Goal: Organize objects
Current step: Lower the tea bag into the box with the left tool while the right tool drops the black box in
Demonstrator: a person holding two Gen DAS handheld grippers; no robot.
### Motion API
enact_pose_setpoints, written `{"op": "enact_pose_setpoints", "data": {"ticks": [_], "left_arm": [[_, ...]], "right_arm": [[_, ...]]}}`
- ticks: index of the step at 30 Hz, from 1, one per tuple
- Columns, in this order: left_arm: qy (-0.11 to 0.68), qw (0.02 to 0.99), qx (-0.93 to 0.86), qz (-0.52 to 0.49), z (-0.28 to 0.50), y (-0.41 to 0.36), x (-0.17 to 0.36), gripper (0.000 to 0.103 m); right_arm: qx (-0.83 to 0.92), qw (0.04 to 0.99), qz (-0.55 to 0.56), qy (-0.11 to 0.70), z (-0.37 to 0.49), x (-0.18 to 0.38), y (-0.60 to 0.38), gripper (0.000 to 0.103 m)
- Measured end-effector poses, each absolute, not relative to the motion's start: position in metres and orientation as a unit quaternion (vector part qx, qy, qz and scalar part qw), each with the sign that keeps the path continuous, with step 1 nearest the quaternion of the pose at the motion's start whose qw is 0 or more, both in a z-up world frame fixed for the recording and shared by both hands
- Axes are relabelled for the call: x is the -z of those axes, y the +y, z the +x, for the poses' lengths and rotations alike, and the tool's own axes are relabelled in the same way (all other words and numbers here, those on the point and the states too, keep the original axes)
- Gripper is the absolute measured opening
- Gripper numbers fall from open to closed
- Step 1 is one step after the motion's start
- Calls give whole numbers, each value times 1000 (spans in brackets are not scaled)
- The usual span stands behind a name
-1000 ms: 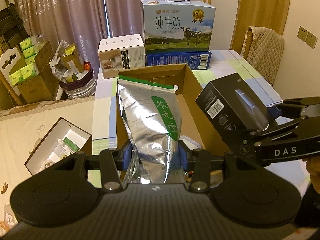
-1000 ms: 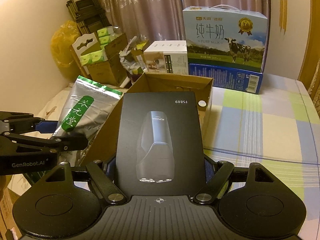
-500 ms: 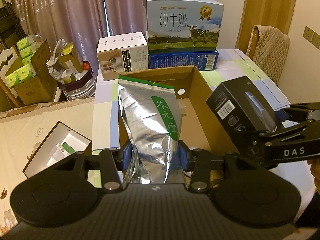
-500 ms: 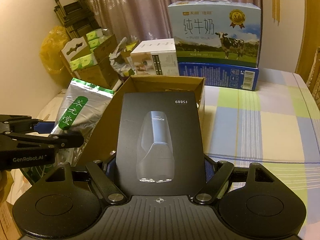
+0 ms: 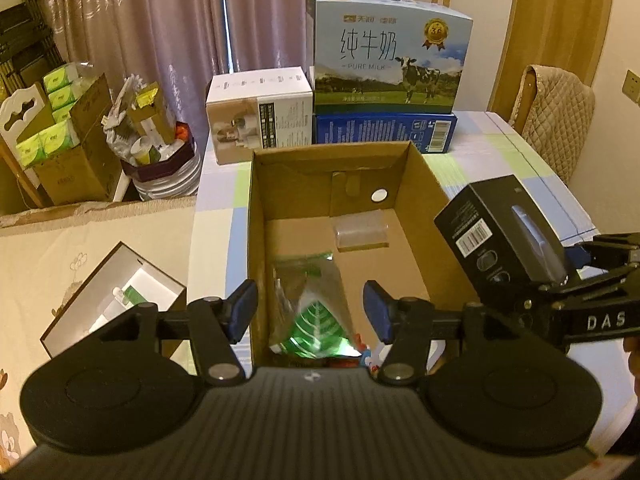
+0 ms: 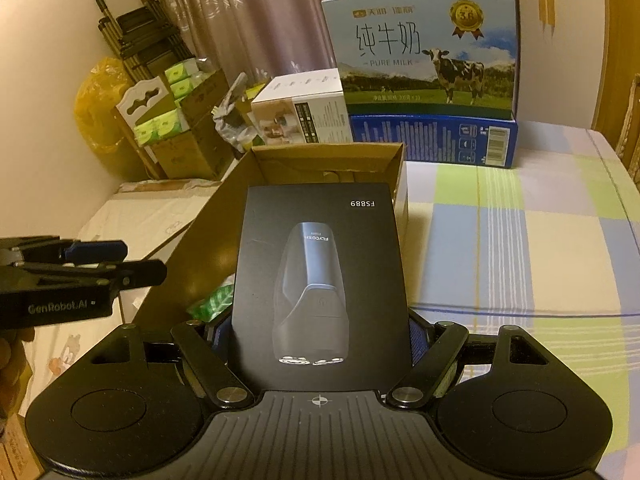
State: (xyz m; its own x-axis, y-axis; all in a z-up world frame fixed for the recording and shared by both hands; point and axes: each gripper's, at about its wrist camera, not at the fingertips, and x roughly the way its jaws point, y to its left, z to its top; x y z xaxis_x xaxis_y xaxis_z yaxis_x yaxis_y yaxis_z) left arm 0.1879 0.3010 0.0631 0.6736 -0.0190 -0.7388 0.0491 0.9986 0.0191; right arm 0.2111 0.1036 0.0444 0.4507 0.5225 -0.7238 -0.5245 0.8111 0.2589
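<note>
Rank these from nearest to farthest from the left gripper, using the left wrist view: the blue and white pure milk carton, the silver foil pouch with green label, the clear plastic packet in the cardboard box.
1. Silver foil pouch with green label: just below the opening left gripper, near end of the box.
2. Clear plastic packet: farther in, towards the back wall.
3. Blue and white pure milk carton: behind the box, stacked.

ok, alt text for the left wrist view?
Left gripper, jaws opening and pads clear, hangs over an open cardboard box with a foil pouch lying inside. At right, the right gripper holds a black shaver box above the box's edge; a milk carton stands behind.
</note>
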Motion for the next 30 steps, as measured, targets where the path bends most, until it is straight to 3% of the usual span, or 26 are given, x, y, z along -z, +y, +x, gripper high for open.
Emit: {"op": "enact_pose_setpoints", "data": {"ticks": [30], "left_arm": [[409, 912, 7, 19, 169, 313, -62, 53]], "right_arm": [[-312, 849, 16, 425, 212, -53, 121, 76]]}}
